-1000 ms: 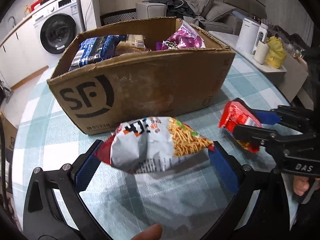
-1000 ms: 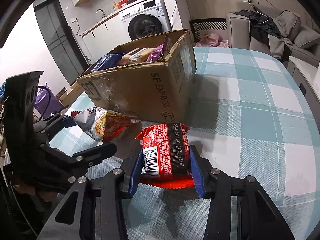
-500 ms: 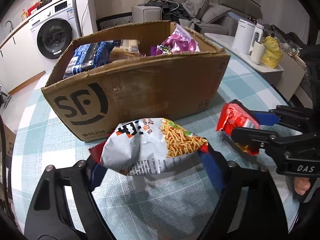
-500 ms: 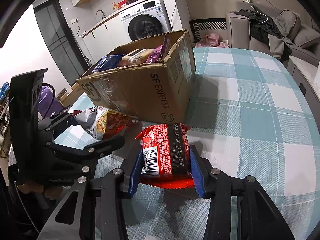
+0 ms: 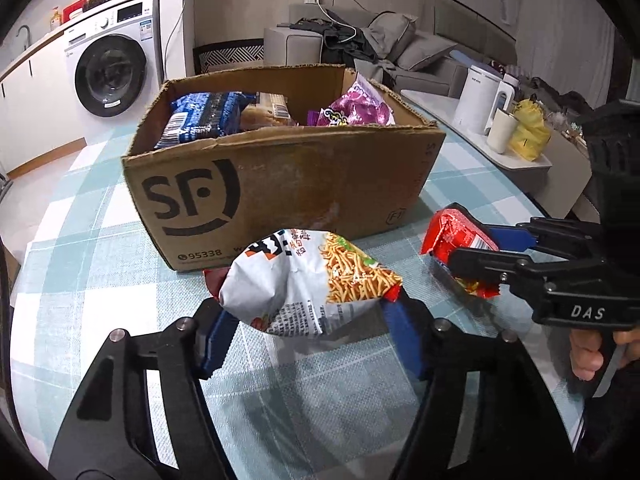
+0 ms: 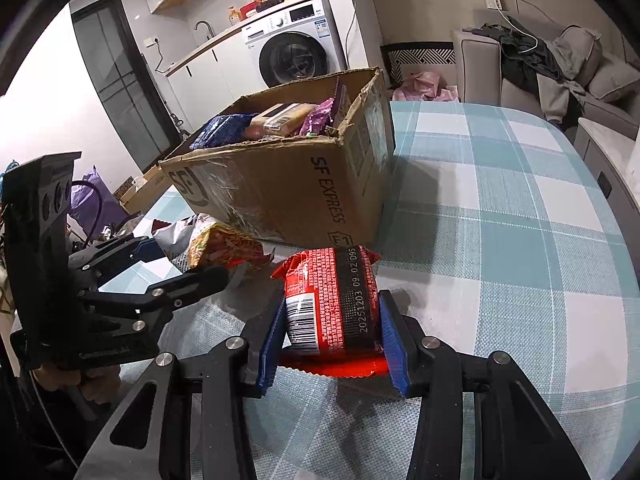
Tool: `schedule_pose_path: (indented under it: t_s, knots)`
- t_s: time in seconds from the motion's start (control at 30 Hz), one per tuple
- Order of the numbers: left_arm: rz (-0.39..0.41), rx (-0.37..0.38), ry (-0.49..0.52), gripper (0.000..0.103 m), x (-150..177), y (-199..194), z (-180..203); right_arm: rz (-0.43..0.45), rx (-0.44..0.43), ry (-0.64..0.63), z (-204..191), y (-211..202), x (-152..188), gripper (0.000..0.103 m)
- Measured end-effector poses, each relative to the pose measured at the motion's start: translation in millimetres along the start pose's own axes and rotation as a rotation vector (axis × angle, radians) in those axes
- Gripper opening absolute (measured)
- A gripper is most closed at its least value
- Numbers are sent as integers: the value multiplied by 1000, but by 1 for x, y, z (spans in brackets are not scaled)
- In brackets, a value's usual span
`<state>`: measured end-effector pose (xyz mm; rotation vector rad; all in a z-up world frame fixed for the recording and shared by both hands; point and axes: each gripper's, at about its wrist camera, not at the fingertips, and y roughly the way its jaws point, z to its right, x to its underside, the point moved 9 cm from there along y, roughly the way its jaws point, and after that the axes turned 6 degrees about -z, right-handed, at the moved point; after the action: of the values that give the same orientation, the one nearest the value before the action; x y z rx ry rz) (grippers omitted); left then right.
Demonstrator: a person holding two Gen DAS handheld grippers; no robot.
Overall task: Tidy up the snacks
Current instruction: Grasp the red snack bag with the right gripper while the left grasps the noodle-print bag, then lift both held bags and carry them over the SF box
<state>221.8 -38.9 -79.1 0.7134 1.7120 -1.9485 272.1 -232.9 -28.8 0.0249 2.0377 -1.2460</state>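
box: an open cardboard box [image 5: 280, 184] stands on the checked table [image 6: 520, 208], already holding a blue packet [image 5: 204, 120], a tan packet [image 5: 266, 110] and a purple packet [image 5: 360, 106].
progress: by the look of it partly done; three snacks are packed, two are in hand and not yet in the box.
left gripper [image 5: 310, 330]: jaws closed about halfway on the white noodle-snack bag [image 5: 308, 284], which is held just in front of the box, apparently clear of the cloth.
right gripper [image 6: 332, 344]: jaws pressed against both sides of the red packet [image 6: 334, 300], near the box's corner.
white bag axis: long axis runs across the jaws, left to right.
red packet axis: long axis points forward along the fingers, towards the box, barcode side up.
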Motion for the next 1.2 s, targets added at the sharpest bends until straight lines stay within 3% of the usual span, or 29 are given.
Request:
schedule_pose_path:
  t_s: [0.47, 0.83, 1.2]
  knots:
    - [98, 20, -9, 63, -2, -69, -13, 69, -8, -36, -21, -24, -12, 45]
    - [154, 24, 3, 63, -27, -124, -19, 166, -29, -45, -38, -61, -26, 45]
    - [177, 22, 4, 63, -58, -146, -19, 213, -63, -52, -50, -77, -50, 45]
